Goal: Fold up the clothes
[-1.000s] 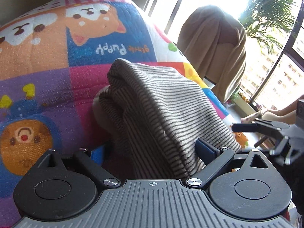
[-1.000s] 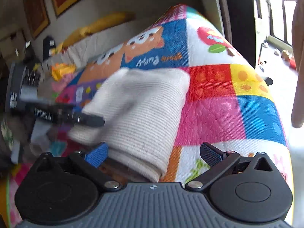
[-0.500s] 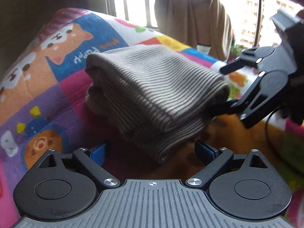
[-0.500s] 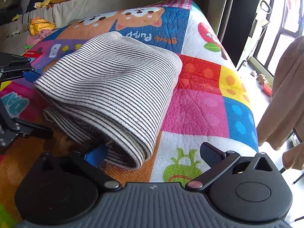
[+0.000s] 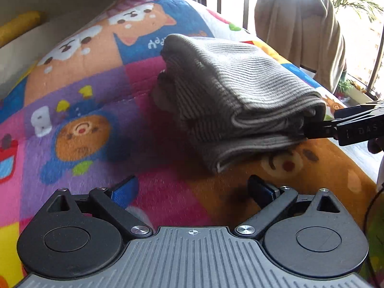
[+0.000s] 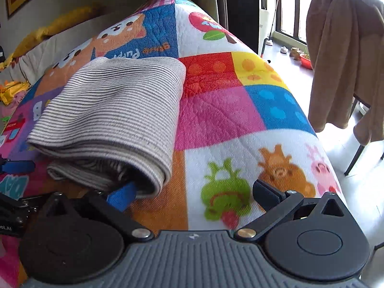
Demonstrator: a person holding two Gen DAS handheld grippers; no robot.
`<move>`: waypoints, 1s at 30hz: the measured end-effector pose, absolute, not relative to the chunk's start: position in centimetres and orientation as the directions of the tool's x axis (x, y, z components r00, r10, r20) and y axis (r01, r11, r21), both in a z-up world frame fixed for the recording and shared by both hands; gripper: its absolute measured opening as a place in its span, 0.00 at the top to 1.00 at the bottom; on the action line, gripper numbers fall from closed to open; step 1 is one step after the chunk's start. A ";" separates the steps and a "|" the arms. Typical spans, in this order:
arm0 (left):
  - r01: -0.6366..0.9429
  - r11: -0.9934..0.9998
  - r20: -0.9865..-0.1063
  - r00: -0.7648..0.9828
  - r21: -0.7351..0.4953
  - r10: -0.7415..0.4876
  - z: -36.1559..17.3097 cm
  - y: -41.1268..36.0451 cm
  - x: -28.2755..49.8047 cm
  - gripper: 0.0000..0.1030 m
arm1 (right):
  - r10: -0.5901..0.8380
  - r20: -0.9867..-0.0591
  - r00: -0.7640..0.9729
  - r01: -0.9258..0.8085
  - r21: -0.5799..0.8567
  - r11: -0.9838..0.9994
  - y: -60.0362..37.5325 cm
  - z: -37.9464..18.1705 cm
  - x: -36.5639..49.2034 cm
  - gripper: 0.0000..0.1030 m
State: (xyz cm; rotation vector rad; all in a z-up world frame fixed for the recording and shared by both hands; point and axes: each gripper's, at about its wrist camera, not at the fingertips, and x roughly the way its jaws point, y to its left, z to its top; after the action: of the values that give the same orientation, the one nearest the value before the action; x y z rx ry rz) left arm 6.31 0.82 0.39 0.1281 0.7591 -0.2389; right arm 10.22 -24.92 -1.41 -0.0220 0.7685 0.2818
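A folded grey-and-white striped garment lies on a colourful cartoon-patterned quilt; it also shows in the right wrist view. My left gripper is open and empty, a short way back from the garment's near corner. My right gripper is open, its left blue fingertip tucked at the garment's near folded edge, the right finger over bare quilt. The right gripper's finger also shows in the left wrist view, touching the garment's side.
A chair draped in a brown blanket stands beside the bed near the windows, also in the left wrist view. A yellow pillow lies at the far end. The quilt's right edge drops to the floor.
My left gripper has pulled back from the garment, which now lies further ahead. My right gripper has edged closer, its left fingertip now at the folded edge.
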 end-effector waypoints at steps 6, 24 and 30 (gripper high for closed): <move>0.195 0.980 -0.691 0.712 0.027 -0.123 0.5 0.6 0.8 0.01 | 0.212 -0.710 0.671 -0.279 0.022 0.960 -23.3 -1.9 3.2 0.00; 0.161 0.987 -0.680 0.725 0.009 -0.112 0.5 0.6 -2.7 0.00 | 0.183 -0.664 0.725 -0.235 0.011 0.972 -23.8 -2.3 -1.5 0.00; 0.160 0.987 -0.679 0.725 0.010 -0.111 0.4 0.4 -2.7 0.00 | 0.179 -0.663 0.727 -0.231 0.009 0.973 -23.8 -2.4 -1.5 0.00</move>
State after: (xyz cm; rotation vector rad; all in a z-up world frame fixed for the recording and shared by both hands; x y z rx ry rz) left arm -2.73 0.45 0.43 0.0695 0.7444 -0.1496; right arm -1.50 -23.75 -2.38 -0.0753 0.7222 0.2261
